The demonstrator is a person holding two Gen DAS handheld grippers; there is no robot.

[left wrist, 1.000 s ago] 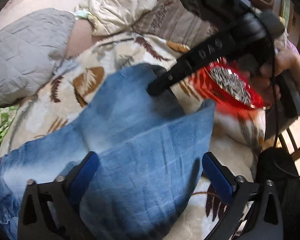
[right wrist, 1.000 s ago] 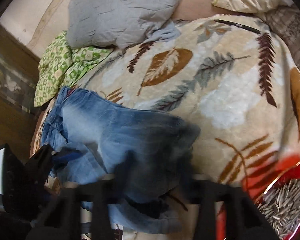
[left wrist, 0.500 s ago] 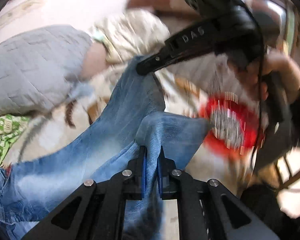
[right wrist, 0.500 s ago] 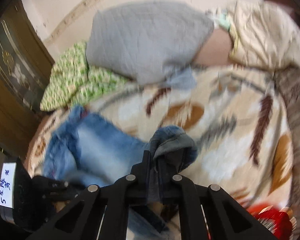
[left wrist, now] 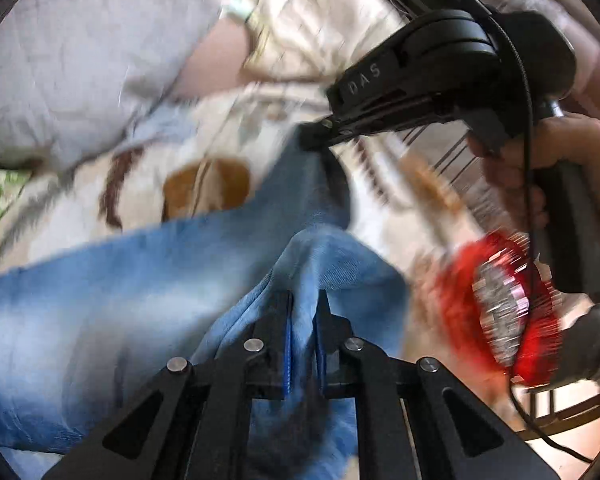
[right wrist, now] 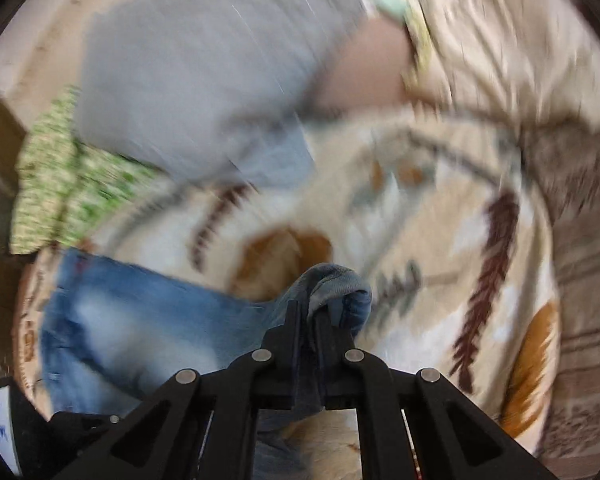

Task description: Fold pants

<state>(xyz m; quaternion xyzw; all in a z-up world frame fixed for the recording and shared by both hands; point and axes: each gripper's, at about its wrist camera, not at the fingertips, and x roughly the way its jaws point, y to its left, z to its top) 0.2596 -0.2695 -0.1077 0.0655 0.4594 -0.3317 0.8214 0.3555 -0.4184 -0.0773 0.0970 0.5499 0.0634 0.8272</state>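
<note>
Soft, limp denim gives wherever it is pinched: the left tongs [left wrist: 303, 334] are clamped on a hem fold of the blue jeans [left wrist: 100, 300], whose legs trail away to their left over the leaf-patterned blanket [right wrist: 440, 240] on the bed. The right tongs [right wrist: 309, 330], likewise closed on bunched hem, lift the cloth; hems look the surest hold.

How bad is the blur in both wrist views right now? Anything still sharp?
Left wrist: bedding and red dish smeared by motion, the left gripper and pinched jeans fairly crisp; fisheye bends the edges. Right wrist: heavier smear across the grey pillow and leaf blanket; only the right gripper and the denim fold are sharp.
</note>
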